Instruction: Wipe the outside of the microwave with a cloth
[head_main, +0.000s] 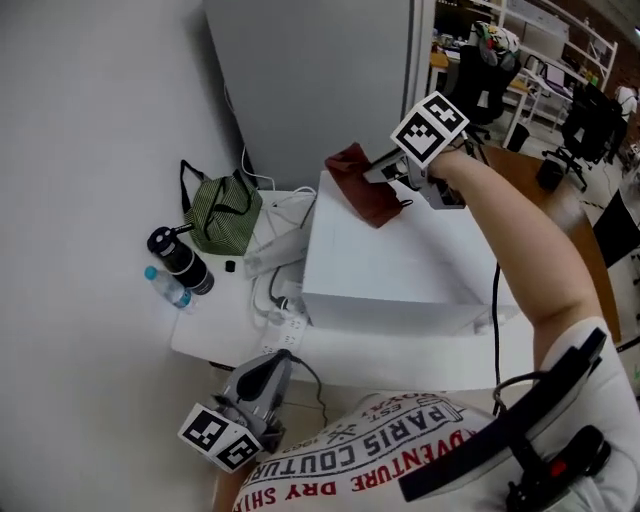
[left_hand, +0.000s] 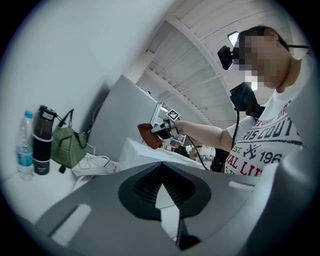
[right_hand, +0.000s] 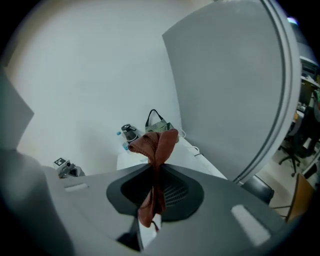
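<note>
The white microwave (head_main: 390, 270) stands on a white table (head_main: 215, 335). A red-brown cloth (head_main: 365, 185) is at the far left corner of the microwave's top. My right gripper (head_main: 395, 172) is shut on the cloth. In the right gripper view the cloth (right_hand: 156, 145) is bunched between the jaws and sticks out past the right gripper (right_hand: 152, 172). My left gripper (head_main: 262, 385) hangs low at the table's near edge, away from the microwave. In its own view the left gripper (left_hand: 161, 170) is shut on nothing, and the cloth (left_hand: 149, 135) shows far off above the microwave (left_hand: 142, 152).
Left of the microwave sit a green striped bag (head_main: 225, 215), a black flask (head_main: 180, 260) and a small water bottle (head_main: 168, 287). A power strip with white cables (head_main: 282, 305) lies by the microwave's left side. A grey partition (head_main: 310, 80) rises behind. Office chairs (head_main: 590, 125) stand at the far right.
</note>
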